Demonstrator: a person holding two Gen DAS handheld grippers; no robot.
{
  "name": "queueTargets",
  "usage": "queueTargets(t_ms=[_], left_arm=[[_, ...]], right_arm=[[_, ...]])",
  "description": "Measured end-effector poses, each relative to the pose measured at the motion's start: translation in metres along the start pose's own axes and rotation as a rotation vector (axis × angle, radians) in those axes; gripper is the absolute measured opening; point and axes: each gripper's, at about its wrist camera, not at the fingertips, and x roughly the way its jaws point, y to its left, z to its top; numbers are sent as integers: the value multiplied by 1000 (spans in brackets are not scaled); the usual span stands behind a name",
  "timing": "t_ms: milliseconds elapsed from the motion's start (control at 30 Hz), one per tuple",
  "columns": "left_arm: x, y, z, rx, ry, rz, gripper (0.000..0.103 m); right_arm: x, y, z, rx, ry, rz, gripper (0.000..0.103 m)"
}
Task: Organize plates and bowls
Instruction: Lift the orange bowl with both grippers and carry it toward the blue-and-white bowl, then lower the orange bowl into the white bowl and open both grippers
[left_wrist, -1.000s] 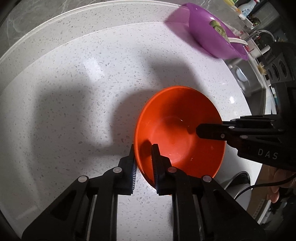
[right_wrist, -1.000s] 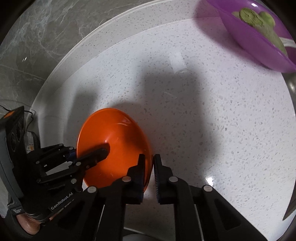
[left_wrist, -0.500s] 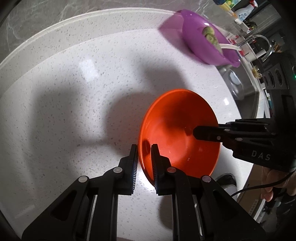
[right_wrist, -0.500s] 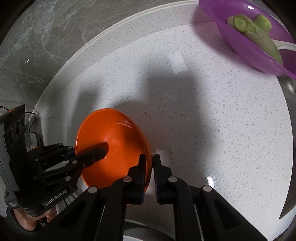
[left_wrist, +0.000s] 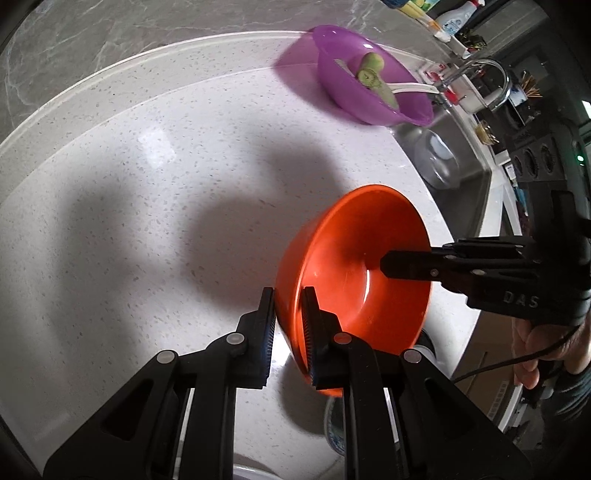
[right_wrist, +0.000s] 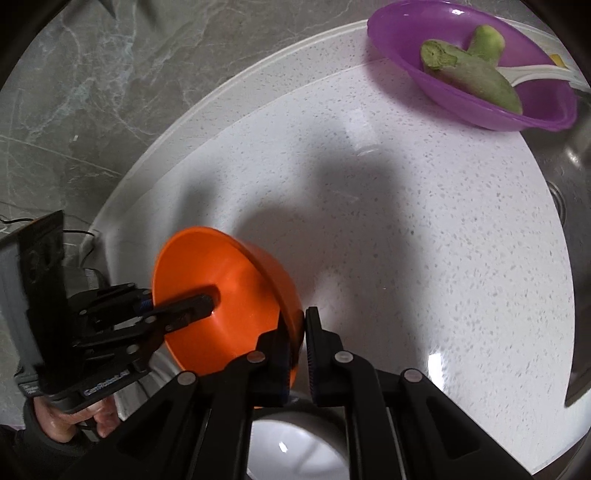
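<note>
— Orange bowl (left_wrist: 354, 280), where is it?

— Up in the air, over the white speckled counter (left_wrist: 147, 206). It tips to one side. Its dark shadow lies on the counter below it.

— Who holds it?

— Two black claws. The left gripper (left_wrist: 289, 332) bites the rim on the near side. One finger is inside the bowl and one is outside, and both press on the wall.

— And the other claw?

— The right gripper (right_wrist: 298, 349) pinches the rim on the other side. Its fingers are nearly together, with only the thin orange wall between them. In the left camera you see it come in from the right, with one finger down inside the bowl.

— Can you see hands?

— A bit. The right hand (left_wrist: 535, 354) wraps round its claw's handle. The left hand (right_wrist: 74, 417) shows at the bottom corner of the right camera, in a dark sleeve.

— What else is on the counter?

— A purple bowl (right_wrist: 480, 74) far at the back, near the metal sink (left_wrist: 450, 162). It has green vegetable pieces (right_wrist: 469, 66) in it, and a white handle (right_wrist: 535, 72) sticks out.

— Anything under the orange bowl?

— A white bowl (right_wrist: 295, 446) sits low down, right below the right claw. I see only part of it.

— And by the sink?

— A shiny tap (left_wrist: 480, 74) and some bottles behind it, too small to tell.
</note>
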Motion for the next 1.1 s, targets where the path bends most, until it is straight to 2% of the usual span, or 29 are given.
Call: queueTargets(t_ms=[400,1100], left_arm=[[-18,-25,-26,54,30,-31,13],[-5,-47,-105,48,111,-77,13]], right_arm=[[-26,-2,-35,10,0,6,10],[-18,-18,-114,70,74,22,10]])
